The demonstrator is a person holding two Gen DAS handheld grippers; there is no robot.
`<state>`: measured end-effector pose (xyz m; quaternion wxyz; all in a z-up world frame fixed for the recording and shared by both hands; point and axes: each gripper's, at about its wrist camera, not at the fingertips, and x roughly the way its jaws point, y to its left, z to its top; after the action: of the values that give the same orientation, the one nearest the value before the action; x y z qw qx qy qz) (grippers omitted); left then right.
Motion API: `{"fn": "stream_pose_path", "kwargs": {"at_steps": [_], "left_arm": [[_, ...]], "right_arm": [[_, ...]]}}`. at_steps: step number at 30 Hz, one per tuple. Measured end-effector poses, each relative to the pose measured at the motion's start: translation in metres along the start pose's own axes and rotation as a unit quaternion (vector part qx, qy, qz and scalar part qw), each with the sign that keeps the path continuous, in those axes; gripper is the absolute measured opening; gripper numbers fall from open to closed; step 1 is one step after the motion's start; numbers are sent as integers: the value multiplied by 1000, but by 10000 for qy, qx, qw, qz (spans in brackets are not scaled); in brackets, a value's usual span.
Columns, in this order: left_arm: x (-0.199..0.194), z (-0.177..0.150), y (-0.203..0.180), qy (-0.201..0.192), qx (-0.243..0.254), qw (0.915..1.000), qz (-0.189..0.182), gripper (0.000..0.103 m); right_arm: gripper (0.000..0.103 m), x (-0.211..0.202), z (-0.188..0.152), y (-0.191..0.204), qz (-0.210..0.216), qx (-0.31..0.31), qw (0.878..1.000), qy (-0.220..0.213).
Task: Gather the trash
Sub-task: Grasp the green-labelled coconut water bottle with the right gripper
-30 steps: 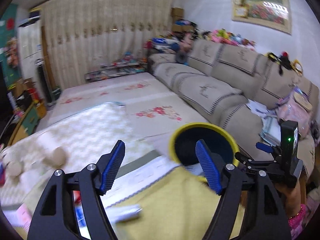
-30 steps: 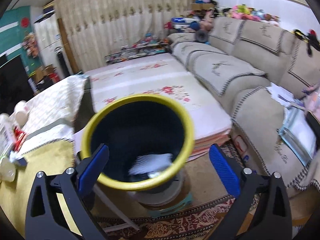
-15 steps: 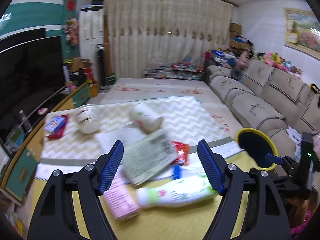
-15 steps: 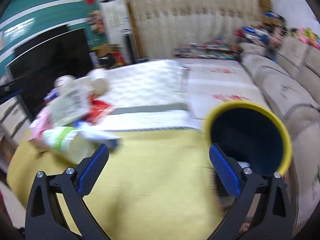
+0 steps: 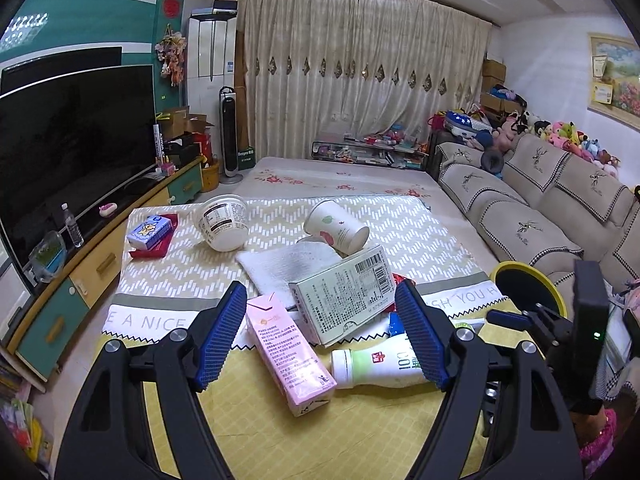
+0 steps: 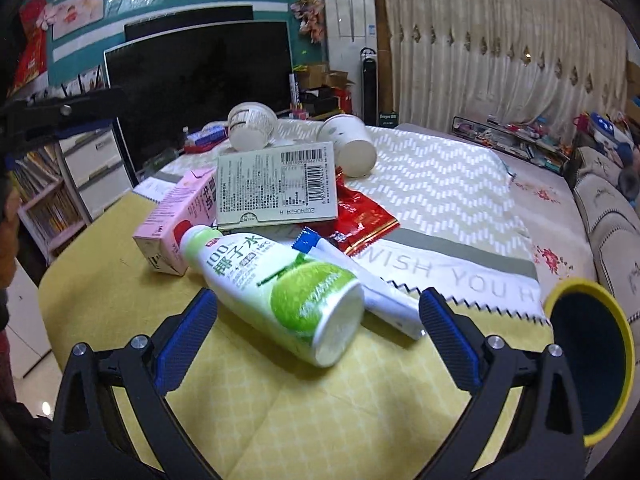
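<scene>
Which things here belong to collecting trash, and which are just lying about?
Job:
bottle
pink carton
box
red wrapper
tube
two cups
bin
left gripper and right gripper, both open and empty

Lying about:
TV
sofa
curtain
fan

Dark television (image 5: 68,136) left; beige sofa (image 5: 532,204) right; curtains (image 5: 360,76) behind.

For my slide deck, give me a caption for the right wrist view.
Open right gripper faces a lying coconut water bottle amid table trash, yellow-rimmed bin at right.
</scene>
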<state>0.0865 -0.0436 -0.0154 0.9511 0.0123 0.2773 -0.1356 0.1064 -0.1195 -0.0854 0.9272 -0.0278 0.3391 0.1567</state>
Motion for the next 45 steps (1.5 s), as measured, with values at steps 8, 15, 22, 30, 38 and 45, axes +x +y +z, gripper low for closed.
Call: {"fn": "stream_pose_path", "kwargs": {"at_steps": [8, 15, 22, 30, 38, 45], "left_arm": [[4, 0, -3, 35, -25, 10000, 3, 76], [11, 0, -4, 93, -44, 9999, -42, 76], [13, 0, -6, 106, -55, 9999, -56, 76], [14, 0, -7, 109, -26, 9999, -48, 76], [15, 0, -10, 116, -5, 9999, -65, 76], [15, 0, -10, 101, -18, 9999, -68, 76]], "right_arm": [[96, 19, 7, 6, 129, -339, 9992, 174], [70, 16, -2, 10, 375, -401, 9979, 336], [62, 6, -11, 19, 844, -577, 9934, 528], [56, 6, -18, 27, 1209, -594, 9891, 600], [52, 17, -27, 33, 1216, -449, 9890, 717], [51, -6, -21, 22, 1253, -153, 9916, 285]]}}
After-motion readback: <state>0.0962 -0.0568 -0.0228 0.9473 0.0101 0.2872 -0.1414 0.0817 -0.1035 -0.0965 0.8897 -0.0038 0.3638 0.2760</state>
